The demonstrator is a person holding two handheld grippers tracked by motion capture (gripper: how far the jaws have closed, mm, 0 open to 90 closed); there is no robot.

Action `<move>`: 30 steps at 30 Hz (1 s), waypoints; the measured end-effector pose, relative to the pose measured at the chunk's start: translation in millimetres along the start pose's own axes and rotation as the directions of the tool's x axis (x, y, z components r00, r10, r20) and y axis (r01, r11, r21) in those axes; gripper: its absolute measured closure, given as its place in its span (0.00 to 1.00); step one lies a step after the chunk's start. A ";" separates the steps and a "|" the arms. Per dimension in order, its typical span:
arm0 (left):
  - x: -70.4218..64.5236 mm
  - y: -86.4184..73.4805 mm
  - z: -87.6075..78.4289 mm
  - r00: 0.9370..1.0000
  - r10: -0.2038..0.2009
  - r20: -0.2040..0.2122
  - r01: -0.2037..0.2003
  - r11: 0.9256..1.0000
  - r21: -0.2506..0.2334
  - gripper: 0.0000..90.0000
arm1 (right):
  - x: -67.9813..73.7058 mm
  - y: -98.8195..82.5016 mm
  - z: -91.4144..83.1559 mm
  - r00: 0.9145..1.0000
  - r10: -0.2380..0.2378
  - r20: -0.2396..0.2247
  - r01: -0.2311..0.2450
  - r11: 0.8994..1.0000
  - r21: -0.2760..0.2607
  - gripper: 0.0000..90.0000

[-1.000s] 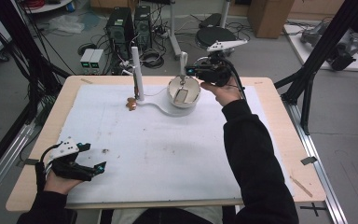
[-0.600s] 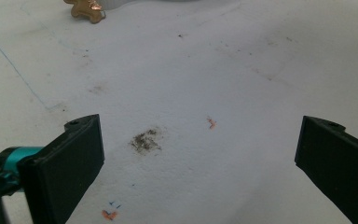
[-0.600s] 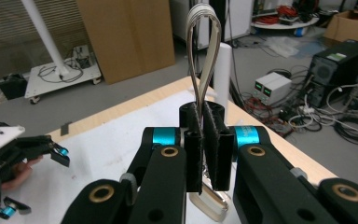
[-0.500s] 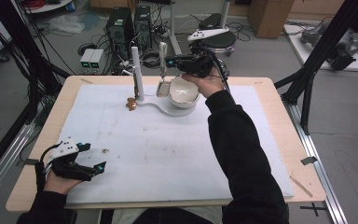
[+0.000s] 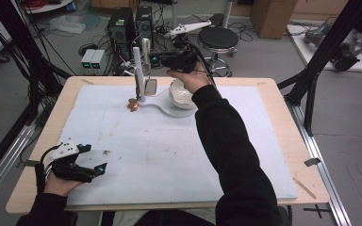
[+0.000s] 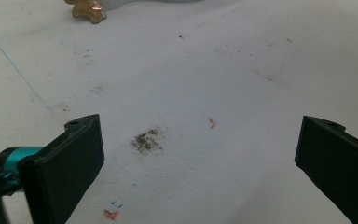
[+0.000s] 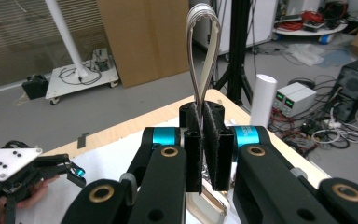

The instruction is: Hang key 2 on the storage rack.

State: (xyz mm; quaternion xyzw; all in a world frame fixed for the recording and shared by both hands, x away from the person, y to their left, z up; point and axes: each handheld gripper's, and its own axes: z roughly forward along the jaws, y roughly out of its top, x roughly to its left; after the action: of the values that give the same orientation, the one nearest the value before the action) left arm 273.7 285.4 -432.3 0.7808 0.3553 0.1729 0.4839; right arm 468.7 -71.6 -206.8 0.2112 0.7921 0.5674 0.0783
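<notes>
My right gripper (image 5: 148, 60) is raised above the far side of the table, beside the white post (image 5: 136, 70) of a stand. Its jaws are shut on a pale looped strap (image 7: 202, 51). The loop (image 5: 145, 46) rises above the jaws, and a beige tag-like piece (image 5: 150, 87) hangs below them next to the post. In the right gripper view the pads (image 7: 214, 144) pinch the strap's two sides together. My left gripper (image 5: 92, 170) rests low at the near left corner, jaws wide apart over the bare white mat (image 6: 191, 84) with nothing between them.
A white bowl (image 5: 181, 95) sits on the stand's curved base (image 5: 166, 110), under my right forearm. A small brown object (image 5: 133, 104) lies at the foot of the post. The mat has dirt smudges (image 6: 147, 140). Computer cases, cables and a stool stand beyond the far edge.
My right gripper has carried the strap left and a little up, from over the bowl to beside the white post. The left gripper has stayed where it was.
</notes>
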 end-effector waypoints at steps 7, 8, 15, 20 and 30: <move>0.5 -1.0 -1.2 1.000 -0.005 0.000 0.005 1.000 -0.005 0.02 | 3.4 11.1 25.3 0.999 -0.024 -0.032 0.025 1.000 0.019 0.97; 0.6 -1.4 -1.4 1.000 -0.007 -0.002 0.007 1.000 -0.006 0.02 | 2.6 11.6 28.2 0.999 -0.025 -0.033 0.026 0.999 0.020 0.97; 3.2 -3.6 -4.6 1.000 -0.020 -0.008 0.020 1.000 -0.009 0.02 | -5.6 15.7 43.5 0.999 -0.010 -0.045 0.010 1.000 0.016 0.97; 3.0 -3.9 -4.9 1.000 -0.017 -0.010 0.017 1.000 -0.008 0.02 | -11.6 19.8 49.4 0.999 0.007 -0.049 -0.006 1.000 0.005 0.97; 4.1 -4.2 -4.5 1.000 -0.018 -0.007 0.017 1.000 -0.008 0.02 | -23.8 21.6 58.0 0.999 0.025 -0.024 -0.025 1.000 0.009 0.97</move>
State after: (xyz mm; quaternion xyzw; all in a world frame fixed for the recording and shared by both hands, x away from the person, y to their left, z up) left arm 272.1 292.4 -434.2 0.7750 0.3632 0.1730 0.4874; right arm 516.5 -25.7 -209.4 0.2144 0.7928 0.5673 0.0607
